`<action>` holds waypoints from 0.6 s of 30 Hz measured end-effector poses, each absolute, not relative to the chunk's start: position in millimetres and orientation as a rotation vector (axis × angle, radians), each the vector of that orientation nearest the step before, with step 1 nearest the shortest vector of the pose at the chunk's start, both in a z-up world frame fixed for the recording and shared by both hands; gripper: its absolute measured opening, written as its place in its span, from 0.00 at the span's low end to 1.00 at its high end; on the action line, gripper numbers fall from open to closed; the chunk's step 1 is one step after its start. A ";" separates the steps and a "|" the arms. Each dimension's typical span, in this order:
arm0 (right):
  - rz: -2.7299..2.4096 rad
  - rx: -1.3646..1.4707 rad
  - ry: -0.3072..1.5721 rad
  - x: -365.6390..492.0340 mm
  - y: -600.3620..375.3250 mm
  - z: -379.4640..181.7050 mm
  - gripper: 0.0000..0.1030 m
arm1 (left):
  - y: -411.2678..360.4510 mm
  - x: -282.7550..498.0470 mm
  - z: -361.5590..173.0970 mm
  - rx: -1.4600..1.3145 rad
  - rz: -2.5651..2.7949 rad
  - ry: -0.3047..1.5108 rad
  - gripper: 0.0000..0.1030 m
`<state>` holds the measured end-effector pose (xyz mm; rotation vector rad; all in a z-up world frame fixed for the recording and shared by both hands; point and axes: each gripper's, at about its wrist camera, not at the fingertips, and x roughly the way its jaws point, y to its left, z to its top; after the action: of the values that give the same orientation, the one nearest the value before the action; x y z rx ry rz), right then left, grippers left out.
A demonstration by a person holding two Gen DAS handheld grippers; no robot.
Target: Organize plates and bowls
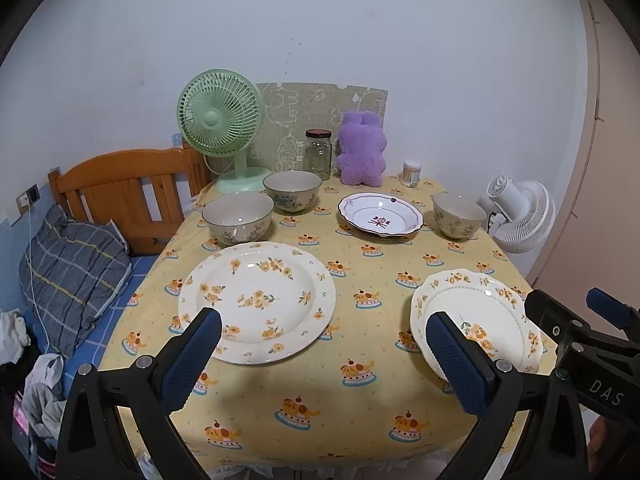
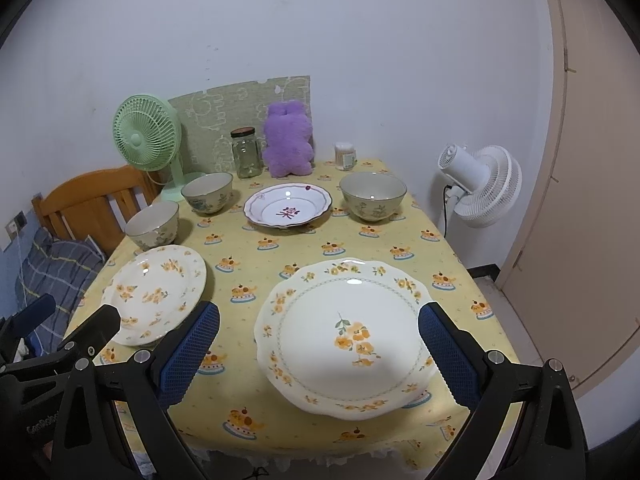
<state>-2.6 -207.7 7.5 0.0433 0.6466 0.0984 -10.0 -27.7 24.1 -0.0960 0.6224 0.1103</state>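
A round yellow-flowered plate (image 1: 256, 300) (image 2: 158, 292) lies front left on the table. A scalloped yellow-flowered plate (image 1: 476, 320) (image 2: 344, 336) lies front right. A white plate with a purple motif (image 1: 380, 220) (image 2: 288, 206) sits further back. Three floral bowls stand apart: two at back left (image 1: 238, 218) (image 1: 292, 190) (image 2: 154, 224) (image 2: 207, 192), one at back right (image 1: 459, 214) (image 2: 373, 196). My left gripper (image 1: 324, 360) is open and empty above the front edge. My right gripper (image 2: 320, 354) is open and empty, its fingers straddling the scalloped plate from above.
The table has a yellow cake-print cloth (image 1: 360, 400). At the back stand a green fan (image 1: 220, 128), a glass jar (image 1: 319, 154), a purple plush (image 1: 362, 152) and a cotton-swab tub (image 1: 411, 172). A white fan (image 2: 480, 184) stands right of the table; a bed (image 1: 80, 264) lies left.
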 end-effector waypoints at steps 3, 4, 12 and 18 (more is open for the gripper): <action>0.096 0.042 0.645 -2.3 -207.8 7.5 0.98 | -26.8 -9.7 23.3 -0.102 0.108 0.625 1.00; 0.095 0.040 0.644 -2.7 -207.4 7.3 0.98 | -26.1 -9.5 23.4 -0.102 0.109 0.625 1.00; 0.093 0.031 0.648 -3.3 -206.0 6.6 0.98 | -25.3 -9.8 22.6 -0.102 0.108 0.626 1.00; 0.097 0.026 0.651 -4.1 -205.6 6.6 0.98 | -24.0 -10.9 20.7 -0.107 0.109 0.625 1.00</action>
<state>-4.1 -205.6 6.6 0.0259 0.6506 0.0968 -10.9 -24.0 20.7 -0.1066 0.6250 0.1092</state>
